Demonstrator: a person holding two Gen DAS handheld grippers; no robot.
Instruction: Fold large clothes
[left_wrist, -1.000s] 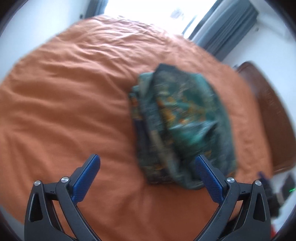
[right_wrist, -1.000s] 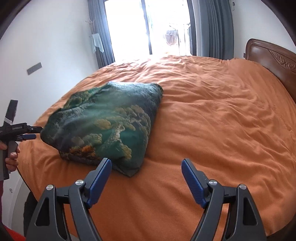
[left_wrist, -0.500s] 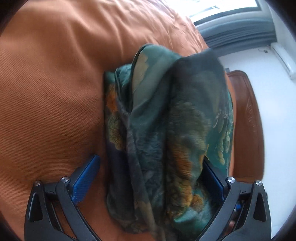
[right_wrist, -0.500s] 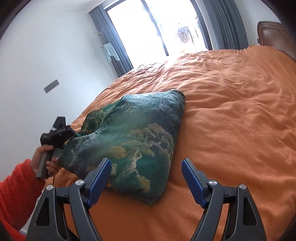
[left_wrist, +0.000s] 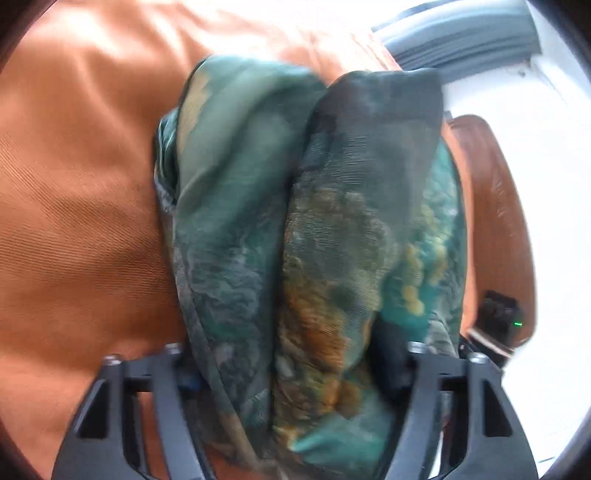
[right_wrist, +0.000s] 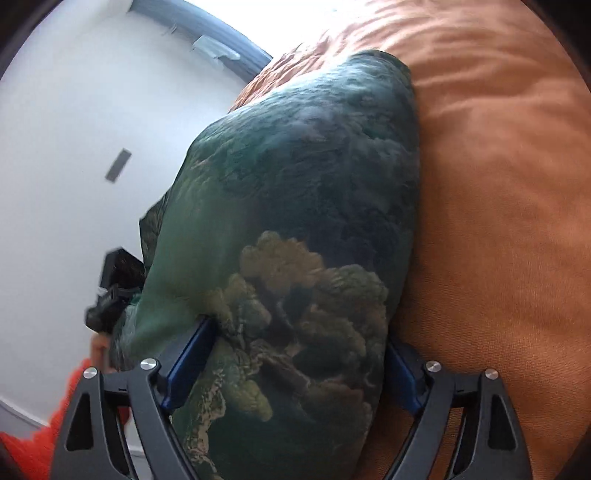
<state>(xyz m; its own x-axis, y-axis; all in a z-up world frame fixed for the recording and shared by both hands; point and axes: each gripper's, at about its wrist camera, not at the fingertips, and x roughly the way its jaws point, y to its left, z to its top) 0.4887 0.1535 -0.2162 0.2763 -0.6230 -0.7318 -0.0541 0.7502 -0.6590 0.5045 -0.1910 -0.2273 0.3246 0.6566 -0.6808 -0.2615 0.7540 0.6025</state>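
Lying folded on orange bed (right_wrist: 498, 221), green garment (right_wrist: 303, 221) sits between both grippers. Left gripper (left_wrist: 291, 365) jaws closing around its bunched end. Right gripper (right_wrist: 299, 369) wide, straddling other end; grip there unclear.

No text, label, brand, number or sign can be read in either view. The folded green cloth (left_wrist: 332, 229) carries only a printed pattern of trees and clouds, with no lettering. The small green light (left_wrist: 518, 324) on a dark device at the right edge of the left wrist view is a plain glow, not a sign. The grey plate (right_wrist: 118, 164) on the white wall in the right wrist view is blank as far as can be seen.
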